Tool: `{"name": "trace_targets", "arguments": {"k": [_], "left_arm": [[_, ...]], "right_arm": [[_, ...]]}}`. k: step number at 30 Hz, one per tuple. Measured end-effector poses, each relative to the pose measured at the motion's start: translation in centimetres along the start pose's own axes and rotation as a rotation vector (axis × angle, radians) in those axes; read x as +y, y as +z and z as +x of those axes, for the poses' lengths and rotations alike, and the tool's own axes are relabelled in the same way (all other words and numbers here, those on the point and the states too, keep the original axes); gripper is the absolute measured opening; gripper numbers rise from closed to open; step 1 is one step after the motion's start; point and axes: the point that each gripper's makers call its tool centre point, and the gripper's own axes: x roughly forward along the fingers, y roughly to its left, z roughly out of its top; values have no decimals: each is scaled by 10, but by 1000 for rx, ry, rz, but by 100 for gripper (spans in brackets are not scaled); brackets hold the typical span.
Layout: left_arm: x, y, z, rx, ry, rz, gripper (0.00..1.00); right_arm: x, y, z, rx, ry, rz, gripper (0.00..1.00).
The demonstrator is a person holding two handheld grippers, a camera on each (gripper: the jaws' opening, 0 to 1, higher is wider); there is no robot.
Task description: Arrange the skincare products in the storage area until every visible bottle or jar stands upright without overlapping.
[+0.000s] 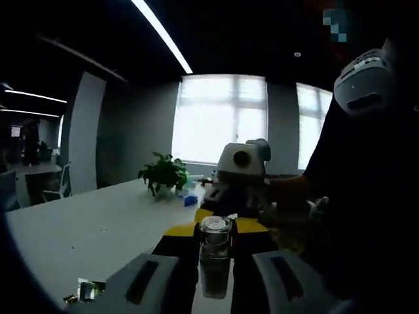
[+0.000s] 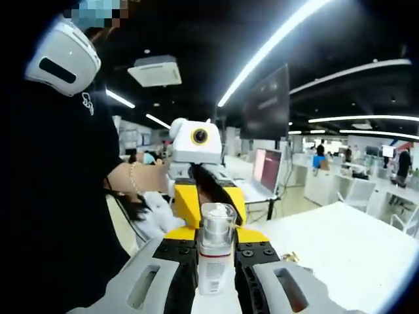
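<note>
The clear-capped bottle stands upright between both facing hand-held grippers — left hand-held gripper and right hand-held gripper each clamped on it — above the table.

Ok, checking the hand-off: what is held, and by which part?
Clear-capped bottle, by its body below the cap. It sits between the jaws of left tool and right tool; which clamps cannot be told.
</note>
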Motion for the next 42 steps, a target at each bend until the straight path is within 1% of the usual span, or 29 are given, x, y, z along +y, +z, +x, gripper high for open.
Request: {"name": "trace_targets", "arguments": {"k": [1, 4, 6, 7, 8, 9, 12, 14, 16, 17, 19, 22, 26, 28, 30, 34, 37, 42], "left_arm": [[2, 2, -1, -11, 8, -5, 17], [4, 14, -4, -73, 8, -34, 17], [5, 18, -5, -68, 7, -25, 17], [4, 17, -5, -53, 8, -15, 17], [2, 15, -4, -26, 2, 11, 17], [0, 14, -3, -19, -5, 24, 17], [-6, 14, 3, 2, -20, 47, 17], [-7, 12, 5, 13, -22, 61, 17], [-7, 10, 6, 28, -25, 67, 17], [-8, 8, 7, 38, -32, 69, 17], [-10, 8, 8, 40, -33, 76, 17], [-11, 7, 9, 41, -39, 77, 17], [-14, 9, 11, 13, -54, 55, 17], [-13, 9, 11, 5, -52, 49, 17], [-14, 7, 12, 15, -54, 54, 17], [-13, 7, 14, 13, -48, 44, 18], [-13, 5, 15, 11, -43, 38, 19], [-10, -2, 15, 23, -32, 23, 20]], "right_arm": [[0, -1, 1, 4, -7, -1, 13], [3, -20, 1, 85, -12, -5, 18], [4, -29, 1, 105, -8, 5, 20], [5, -30, 0, 96, -11, 7, 21], [5, -29, -1, 87, -14, 22, 21], [3, -33, -3, 86, -13, 31, 21], [2, -32, -4, 94, -22, 22, 15], [0, -31, -7, 97, -21, 23, 14], [-3, -27, -8, 76, -14, 37, 14], [1, -22, -8, 56, -9, 42, 13], [1, -20, -9, 45, -7, 46, 12], [4, -21, -8, 44, 6, 56, 12], [8, -19, -9, 11, 30, 99, 12], [9, -19, -9, 0, 30, 97, 11], [10, -21, -8, 0, 28, 76, 10], [9, -20, -9, -22, 32, 82, 10], [8, -22, -8, -21, 32, 83, 10], [9, -25, -8, -18, 41, 86, 10]]}}
